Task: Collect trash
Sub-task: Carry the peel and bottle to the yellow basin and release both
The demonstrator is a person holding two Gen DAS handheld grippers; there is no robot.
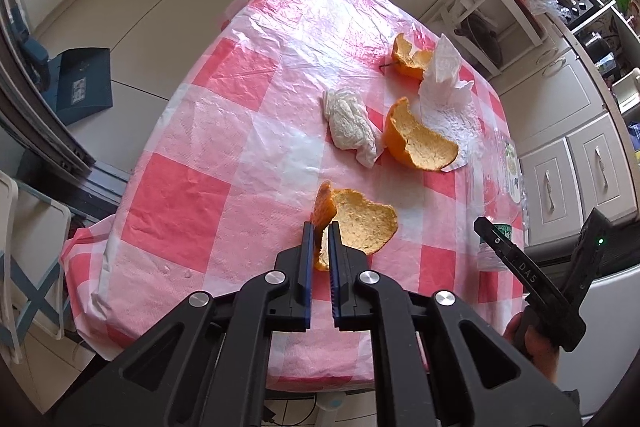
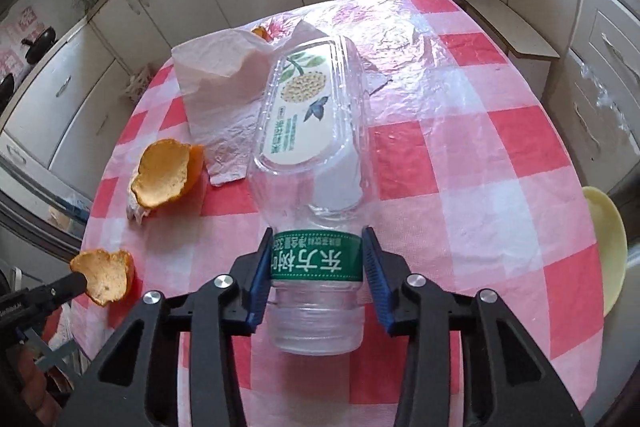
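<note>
left gripper (image 1: 320, 231) pinched narrow on a light, brittle orange peel (image 1: 356, 223) at the tabletop (image 1: 208, 155) 6 o'clock edge; right gripper (image 2: 316, 251) fingers straddling the empty, slippery plastic bottle (image 2: 312, 147) at its green neck band, contact unclear.

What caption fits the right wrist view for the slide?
Right gripper closed on the clear plastic bottle over the checkered tablecloth; orange peel and tissue beside it.

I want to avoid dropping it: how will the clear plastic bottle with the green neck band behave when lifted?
The clear plastic bottle looks empty, so probably light. Its thin ribbed walls may flex or slip between the right gripper fingers at the green band. Lying on its side, it could roll if released.
</note>
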